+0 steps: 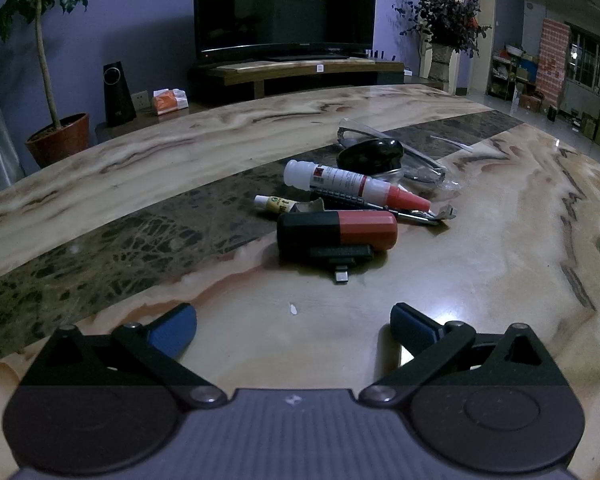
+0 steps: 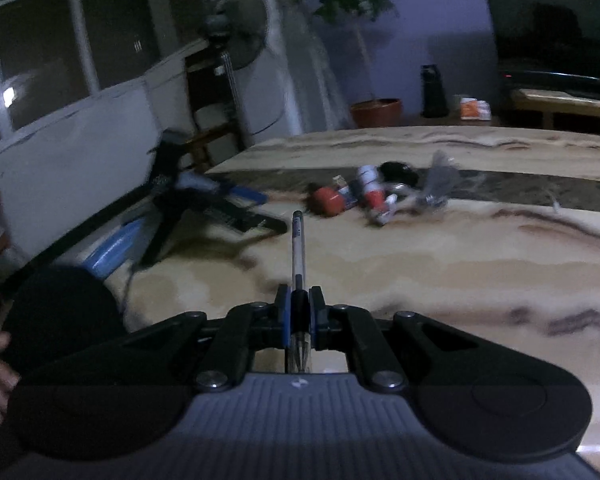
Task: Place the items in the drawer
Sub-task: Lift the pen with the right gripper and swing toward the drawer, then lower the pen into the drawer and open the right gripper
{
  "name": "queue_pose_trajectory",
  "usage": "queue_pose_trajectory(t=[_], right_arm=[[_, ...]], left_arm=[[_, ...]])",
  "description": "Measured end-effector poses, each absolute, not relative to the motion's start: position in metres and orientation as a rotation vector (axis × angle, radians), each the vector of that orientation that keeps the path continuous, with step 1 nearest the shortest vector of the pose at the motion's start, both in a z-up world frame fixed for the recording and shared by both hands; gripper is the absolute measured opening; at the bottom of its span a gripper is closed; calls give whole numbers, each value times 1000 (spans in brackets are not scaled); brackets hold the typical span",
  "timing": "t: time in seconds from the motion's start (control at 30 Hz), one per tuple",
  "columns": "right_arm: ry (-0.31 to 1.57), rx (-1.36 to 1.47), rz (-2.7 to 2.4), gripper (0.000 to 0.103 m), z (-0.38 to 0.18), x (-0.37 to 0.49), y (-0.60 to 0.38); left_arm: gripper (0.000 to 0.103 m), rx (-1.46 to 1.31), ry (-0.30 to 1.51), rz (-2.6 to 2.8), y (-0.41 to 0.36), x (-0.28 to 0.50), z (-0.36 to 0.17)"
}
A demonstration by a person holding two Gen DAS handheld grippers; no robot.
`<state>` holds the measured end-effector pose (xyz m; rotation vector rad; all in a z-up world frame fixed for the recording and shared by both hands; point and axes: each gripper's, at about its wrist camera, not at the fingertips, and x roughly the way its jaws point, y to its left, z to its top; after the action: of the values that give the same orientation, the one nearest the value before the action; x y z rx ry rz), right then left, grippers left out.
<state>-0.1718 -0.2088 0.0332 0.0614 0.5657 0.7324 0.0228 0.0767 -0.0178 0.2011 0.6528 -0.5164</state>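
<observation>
Left gripper is held low over the glossy marbled stone table, blue-padded fingers spread wide apart, nothing between them. A small pile is seen at frame centre: black-and-red blocky gadget nearest, white bottle with red cap behind it, small white tube to the left, black razor, black rounded object and clear glasses further back. In the blurred right wrist view, right gripper is clamped on a clear ballpoint pen, pen pointing forward toward the pile at mid-frame. No drawer is visible.
</observation>
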Motion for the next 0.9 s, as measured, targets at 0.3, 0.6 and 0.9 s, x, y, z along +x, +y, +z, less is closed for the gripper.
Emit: queue_pose_trajectory(t=[0.3,0.6,0.9], right_arm=[[663,-102,1003,10,19,-228,-183],[894,-326,878,11,-46,-224,-151],[1029,-446,764,11,-109,-210,-132]], left_arm=[[103,201,653,-516,77,23,-18],[103,201,653,-516,77,23,-18],[103,201,653,-516,77,23,-18]])
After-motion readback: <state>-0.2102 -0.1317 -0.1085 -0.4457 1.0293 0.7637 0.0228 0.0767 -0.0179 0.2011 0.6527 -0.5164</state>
